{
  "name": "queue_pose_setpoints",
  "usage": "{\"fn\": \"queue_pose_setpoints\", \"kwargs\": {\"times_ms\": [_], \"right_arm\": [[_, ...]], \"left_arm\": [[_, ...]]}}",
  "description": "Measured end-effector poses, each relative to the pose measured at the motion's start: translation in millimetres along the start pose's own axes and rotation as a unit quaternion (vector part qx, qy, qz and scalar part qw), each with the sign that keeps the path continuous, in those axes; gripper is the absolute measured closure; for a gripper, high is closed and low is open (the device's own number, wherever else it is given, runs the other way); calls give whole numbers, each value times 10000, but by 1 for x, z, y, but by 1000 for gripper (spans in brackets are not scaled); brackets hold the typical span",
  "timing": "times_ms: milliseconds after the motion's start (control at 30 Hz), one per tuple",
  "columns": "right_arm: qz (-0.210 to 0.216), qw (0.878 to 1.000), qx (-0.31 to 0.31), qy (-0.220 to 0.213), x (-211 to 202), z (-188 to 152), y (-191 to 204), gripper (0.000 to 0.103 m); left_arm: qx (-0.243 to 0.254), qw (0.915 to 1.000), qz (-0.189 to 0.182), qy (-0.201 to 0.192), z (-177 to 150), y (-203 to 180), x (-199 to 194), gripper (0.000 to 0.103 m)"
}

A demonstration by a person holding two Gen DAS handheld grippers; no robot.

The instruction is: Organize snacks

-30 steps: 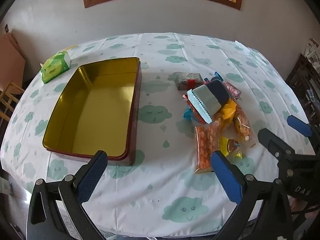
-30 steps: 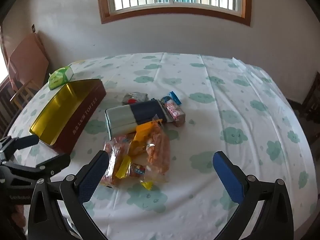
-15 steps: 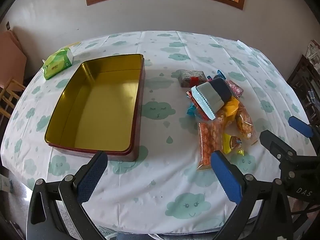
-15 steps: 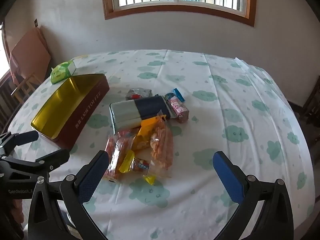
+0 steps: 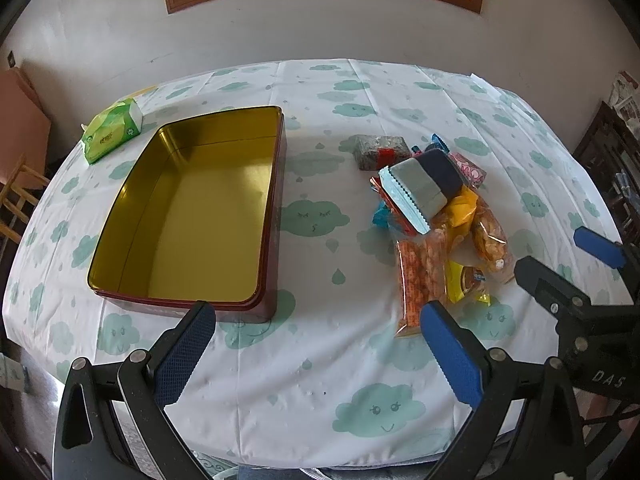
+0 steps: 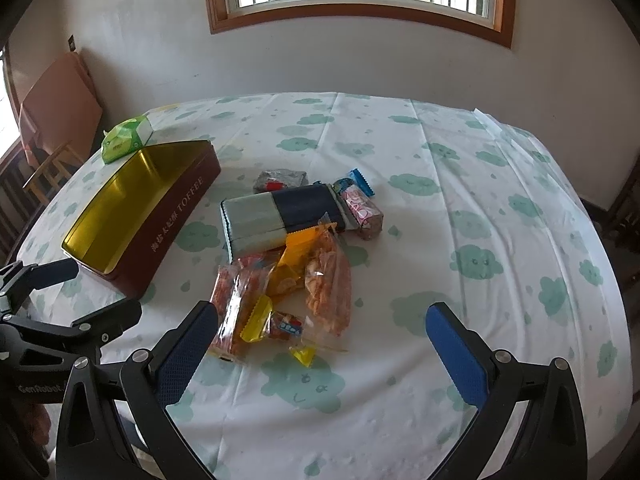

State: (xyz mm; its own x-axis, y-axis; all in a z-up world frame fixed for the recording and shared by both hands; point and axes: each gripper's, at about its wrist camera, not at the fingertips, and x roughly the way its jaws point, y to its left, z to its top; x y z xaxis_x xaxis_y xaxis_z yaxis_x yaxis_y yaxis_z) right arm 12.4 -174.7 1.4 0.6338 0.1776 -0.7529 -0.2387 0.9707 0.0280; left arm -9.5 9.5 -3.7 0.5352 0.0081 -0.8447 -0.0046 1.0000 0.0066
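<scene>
Round worktop [image 5: 320,400] under a white cloth printed with mint clouds. On its left part, an open rectangular toffee tin, maroon outside and gold inside [image 5: 192,216], bare within. Behind the tin's far left corner, a green soft pack of tissues [image 5: 112,130]. To the right, well apart from the tin, a loose heap of snacks: a long grey-and-navy foil packet [image 6: 280,216] lying on top, a small silvery wrapped block [image 6: 280,178] behind it, a pink wrapped bar [image 6: 362,212] beside its navy end, clear bags of orange crisps [image 6: 328,284] in front, possibly a yellow sweet [image 6: 302,354] at the near edge. Left hand-held gripper [image 5: 316,352] spread wide, empty, poised over the near edge between tin and heap. Right hand-held gripper [image 6: 320,352] likewise spread wide, empty, near the front of the heap.
</scene>
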Motion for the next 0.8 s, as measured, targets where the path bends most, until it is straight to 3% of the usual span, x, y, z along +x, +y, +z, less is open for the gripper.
{"fn": "queue_pose_setpoints", "kwargs": {"times_ms": [800], "right_arm": [[-45, 9999, 118, 32, 6, -2, -5, 0]], "left_arm": [[-10, 9998, -39, 184, -5, -2, 10, 2]]}}
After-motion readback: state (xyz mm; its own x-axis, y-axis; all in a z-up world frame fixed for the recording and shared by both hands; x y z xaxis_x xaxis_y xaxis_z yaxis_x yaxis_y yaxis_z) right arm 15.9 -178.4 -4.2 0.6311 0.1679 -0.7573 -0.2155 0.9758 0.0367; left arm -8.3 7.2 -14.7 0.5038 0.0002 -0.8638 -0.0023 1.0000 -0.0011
